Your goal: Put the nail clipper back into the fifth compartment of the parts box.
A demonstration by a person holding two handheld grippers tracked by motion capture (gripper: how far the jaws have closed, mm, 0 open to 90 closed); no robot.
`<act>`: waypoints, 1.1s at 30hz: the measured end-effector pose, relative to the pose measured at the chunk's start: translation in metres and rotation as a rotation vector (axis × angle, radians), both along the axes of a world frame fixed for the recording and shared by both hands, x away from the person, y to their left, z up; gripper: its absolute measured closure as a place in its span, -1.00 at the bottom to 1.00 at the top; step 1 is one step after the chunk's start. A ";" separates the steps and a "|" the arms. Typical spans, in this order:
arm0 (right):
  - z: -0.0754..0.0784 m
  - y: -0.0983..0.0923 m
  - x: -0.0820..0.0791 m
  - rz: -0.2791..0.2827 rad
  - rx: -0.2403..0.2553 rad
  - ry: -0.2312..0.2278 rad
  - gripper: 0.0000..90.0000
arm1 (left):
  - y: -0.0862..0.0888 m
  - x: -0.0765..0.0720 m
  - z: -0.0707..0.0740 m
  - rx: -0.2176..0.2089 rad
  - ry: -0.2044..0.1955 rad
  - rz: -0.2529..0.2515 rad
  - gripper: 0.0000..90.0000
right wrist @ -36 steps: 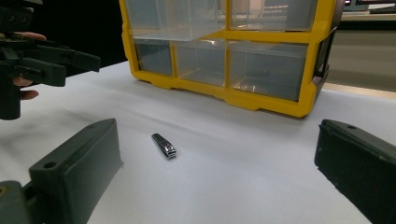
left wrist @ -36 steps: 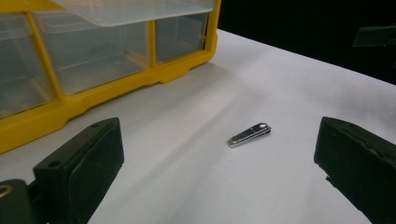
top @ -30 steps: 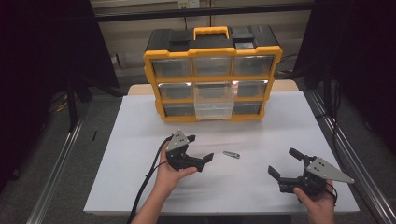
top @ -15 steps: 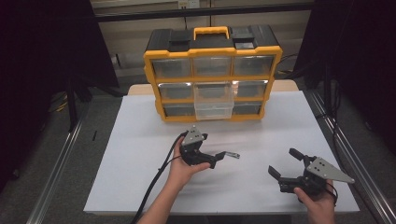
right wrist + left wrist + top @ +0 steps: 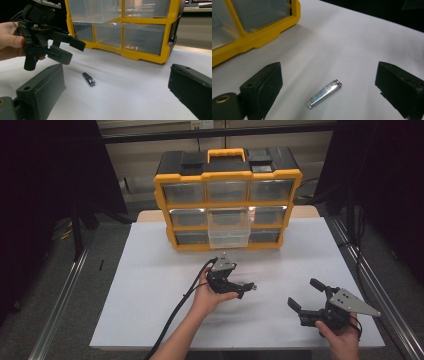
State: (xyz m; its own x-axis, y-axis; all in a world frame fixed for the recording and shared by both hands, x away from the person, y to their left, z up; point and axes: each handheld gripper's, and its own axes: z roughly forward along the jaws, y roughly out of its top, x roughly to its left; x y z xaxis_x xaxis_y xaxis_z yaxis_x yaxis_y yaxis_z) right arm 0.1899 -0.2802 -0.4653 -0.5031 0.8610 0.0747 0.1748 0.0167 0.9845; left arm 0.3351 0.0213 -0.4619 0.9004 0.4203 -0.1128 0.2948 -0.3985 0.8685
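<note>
The right hand-held gripper (image 5: 306,296) rests low at the near right of the white counter (image 5: 150,290), jaws apart with nothing between them. Farther in, the left hand-held gripper (image 5: 245,289) hovers over the clipper (image 5: 324,93), which lies flat on the counter between its parted jaws, touching neither; those jaws have just been closing a little. In the right gripper view the clipper (image 5: 88,79) lies just below and beside that gripper (image 5: 67,51). Beyond stands the yellow organizer (image 5: 227,200), its lower middle drawer (image 5: 229,234) pulled out.
</note>
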 end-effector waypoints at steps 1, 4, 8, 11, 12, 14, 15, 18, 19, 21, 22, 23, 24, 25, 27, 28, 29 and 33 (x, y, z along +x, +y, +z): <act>0.000 0.000 0.000 0.003 0.002 0.000 -1.00 | -0.005 0.001 -0.001 0.034 0.000 -0.015 -0.81; 0.000 -0.001 0.000 0.003 0.001 -0.003 -1.00 | -0.009 0.002 -0.003 0.049 0.002 -0.032 -0.76; 0.000 0.000 0.000 0.001 0.007 -0.002 -1.00 | -0.017 0.007 -0.009 0.067 0.015 -0.077 -0.51; 0.000 0.000 0.000 0.001 0.006 -0.004 -1.00 | -0.020 0.010 -0.013 0.085 0.027 -0.113 -0.32; 0.000 -0.001 -0.001 -0.001 0.008 0.001 -0.99 | -0.023 0.011 -0.017 0.119 0.031 -0.143 -0.27; 0.000 -0.001 0.000 -0.002 0.008 0.000 -0.99 | -0.026 0.012 -0.017 0.157 0.030 -0.155 -0.11; 0.000 -0.001 0.000 -0.002 0.008 0.000 -0.99 | -0.026 0.012 -0.017 0.157 0.030 -0.155 -0.03; 0.000 -0.002 0.000 -0.002 0.011 0.002 -0.99 | -0.029 0.013 -0.017 0.184 0.027 -0.178 0.11; 0.000 -0.002 0.000 -0.002 0.010 0.000 -0.99 | -0.031 0.013 -0.019 0.173 0.031 -0.189 0.16; 0.000 -0.002 0.000 -0.001 0.010 -0.001 -0.99 | -0.033 0.015 -0.019 0.185 0.032 -0.204 0.22; 0.000 -0.002 0.000 0.000 0.010 -0.001 -0.99 | -0.033 0.016 -0.019 0.211 0.023 -0.211 0.26; 0.000 -0.002 0.000 0.000 0.010 -0.001 -0.99 | -0.033 0.016 -0.019 0.211 0.023 -0.211 0.28; 0.000 -0.002 0.000 0.000 0.011 0.003 -0.99 | -0.035 0.016 -0.021 0.204 0.034 -0.217 0.33; 0.000 -0.002 0.000 0.001 0.011 0.002 -0.99 | -0.036 0.015 -0.021 0.214 0.034 -0.214 0.35; 0.000 -0.002 0.000 0.002 0.011 0.002 -0.99 | -0.036 0.016 -0.021 0.230 0.035 -0.226 0.40; 0.000 -0.002 0.000 0.001 0.012 0.002 -0.99 | -0.037 0.017 -0.019 0.287 0.032 -0.236 0.40; 0.000 -0.002 0.000 0.001 0.015 0.005 -0.99 | -0.037 0.017 -0.020 0.282 0.030 -0.237 0.41; 0.000 -0.003 0.000 -0.002 0.019 0.002 -0.99 | -0.039 0.017 -0.022 0.263 0.025 -0.235 0.44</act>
